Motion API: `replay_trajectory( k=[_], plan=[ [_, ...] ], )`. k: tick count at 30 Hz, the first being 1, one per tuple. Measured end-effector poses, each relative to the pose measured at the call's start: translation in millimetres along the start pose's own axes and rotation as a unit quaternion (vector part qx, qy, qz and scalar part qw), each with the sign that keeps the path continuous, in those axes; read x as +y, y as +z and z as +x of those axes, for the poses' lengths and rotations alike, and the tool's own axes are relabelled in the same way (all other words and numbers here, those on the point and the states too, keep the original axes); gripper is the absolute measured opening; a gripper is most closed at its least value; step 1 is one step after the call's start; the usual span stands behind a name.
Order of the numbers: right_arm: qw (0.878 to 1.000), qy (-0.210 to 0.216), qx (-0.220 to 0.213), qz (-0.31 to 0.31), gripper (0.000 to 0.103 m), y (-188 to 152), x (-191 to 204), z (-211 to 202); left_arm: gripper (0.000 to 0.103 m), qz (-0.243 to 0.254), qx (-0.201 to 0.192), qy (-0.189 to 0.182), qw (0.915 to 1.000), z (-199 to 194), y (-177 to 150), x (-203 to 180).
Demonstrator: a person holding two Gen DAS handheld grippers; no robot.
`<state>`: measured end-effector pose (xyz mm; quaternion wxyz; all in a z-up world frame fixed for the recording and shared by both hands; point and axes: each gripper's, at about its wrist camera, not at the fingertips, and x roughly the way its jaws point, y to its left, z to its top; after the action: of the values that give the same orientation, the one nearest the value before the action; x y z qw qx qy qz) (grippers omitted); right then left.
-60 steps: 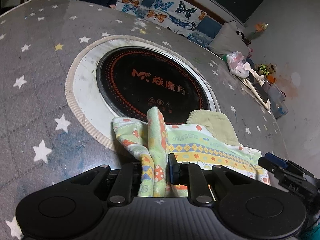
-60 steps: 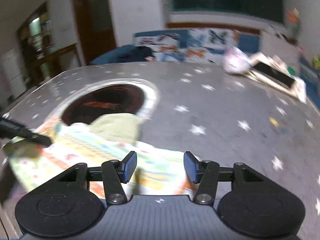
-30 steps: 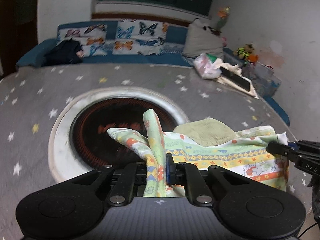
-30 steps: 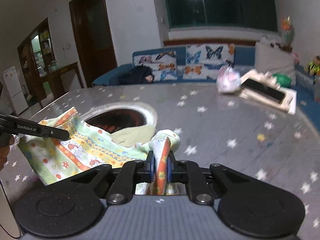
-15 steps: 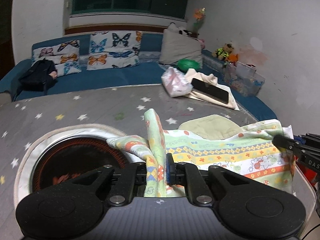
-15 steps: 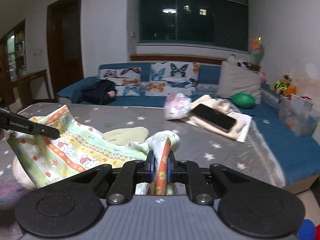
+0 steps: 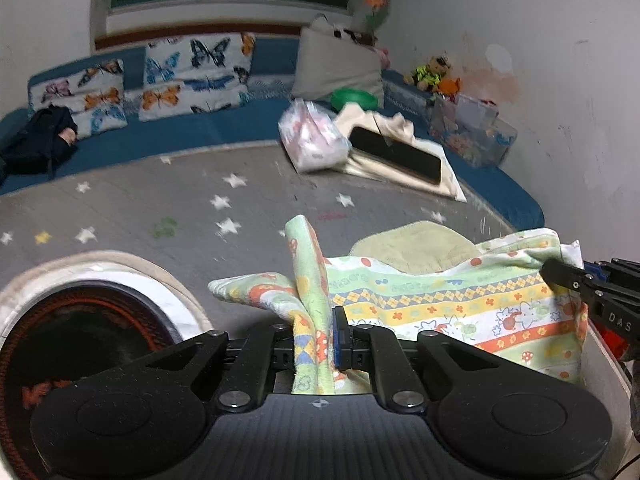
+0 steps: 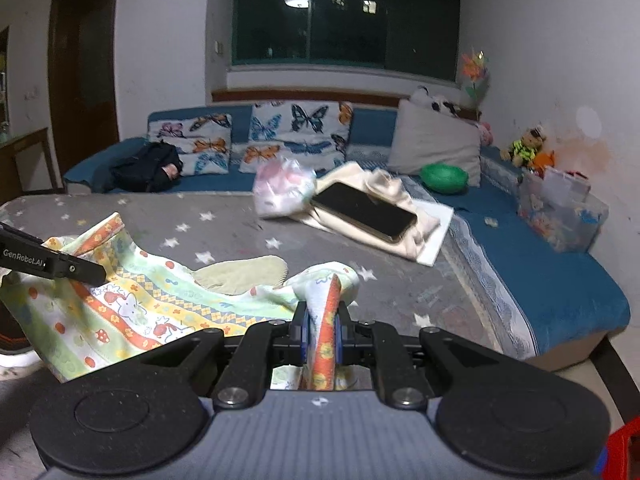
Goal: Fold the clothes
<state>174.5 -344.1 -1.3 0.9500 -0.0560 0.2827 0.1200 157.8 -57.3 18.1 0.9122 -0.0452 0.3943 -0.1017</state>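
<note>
Patterned garment (image 7: 440, 304) stretched between both grippers, raised off the grey star-print table cover (image 7: 248, 200) with its lower edge hanging down. Left gripper (image 7: 320, 336) clamped tight on a bunched corner of the cloth, a green and orange fold standing up between the pads. Right gripper (image 8: 322, 336) closed the same way on the opposite corner, an orange-edged fold pinched upright between its blue pads (image 8: 303, 334). Seen from the left wrist: right gripper's black fingers (image 7: 576, 280) entering at the far right edge, cloth drawn taut toward them. Seen from the right wrist: left gripper's black finger reaching in from the left edge, over the striped panel of mushrooms and small animals. Pale green lining (image 8: 244, 274) of the garment showing at the far side of the sag, between the two held corners. Round black cooktop (image 7: 76, 344) with red rings set in the table, near left in the left wrist view, ringed by a pale border. Farther off, a dark tablet (image 8: 364, 210) lying on cream cloth, just right of a pale plastic bag (image 8: 282, 188), probably near the table's far edge, though motion blur softens it. Blue sofa (image 8: 540, 264) with butterfly cushions (image 8: 300, 136) along the far wall.
</note>
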Motion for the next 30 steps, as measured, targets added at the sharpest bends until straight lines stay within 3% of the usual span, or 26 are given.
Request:
replay_trajectory(
  k=[5, 10, 13, 20, 24, 27, 30],
  plan=[
    [1.000, -0.009, 0.020, 0.005, 0.011, -12, -8, 16, 0.014, -0.005, 0.025, 0.008, 0.9996, 24, -8, 6],
    [0.999, -0.013, 0.031, 0.008, 0.011, -18, -14, 26, 0.024, -0.009, 0.037, 0.015, 0.9991, 31, -13, 12],
    [0.999, -0.017, 0.040, 0.009, 0.011, -22, -16, 33, 0.037, -0.007, 0.040, 0.026, 0.9988, 34, -15, 13],
    [0.998, -0.023, 0.060, 0.011, 0.012, -30, -18, 47, 0.039, 0.001, 0.045, 0.033, 0.9984, 36, -17, 14],
    [0.997, -0.034, 0.069, 0.011, 0.025, -30, -18, 49, 0.045, 0.003, 0.048, 0.042, 0.9980, 36, -18, 13],
    [0.997, -0.038, 0.067, 0.008, 0.028, -30, -16, 46, 0.048, 0.005, 0.049, 0.050, 0.9976, 36, -20, 14],
    [0.998, -0.040, 0.054, 0.004, 0.047, -29, -13, 38, 0.052, 0.005, 0.050, 0.056, 0.9972, 35, -20, 15]
  ],
)
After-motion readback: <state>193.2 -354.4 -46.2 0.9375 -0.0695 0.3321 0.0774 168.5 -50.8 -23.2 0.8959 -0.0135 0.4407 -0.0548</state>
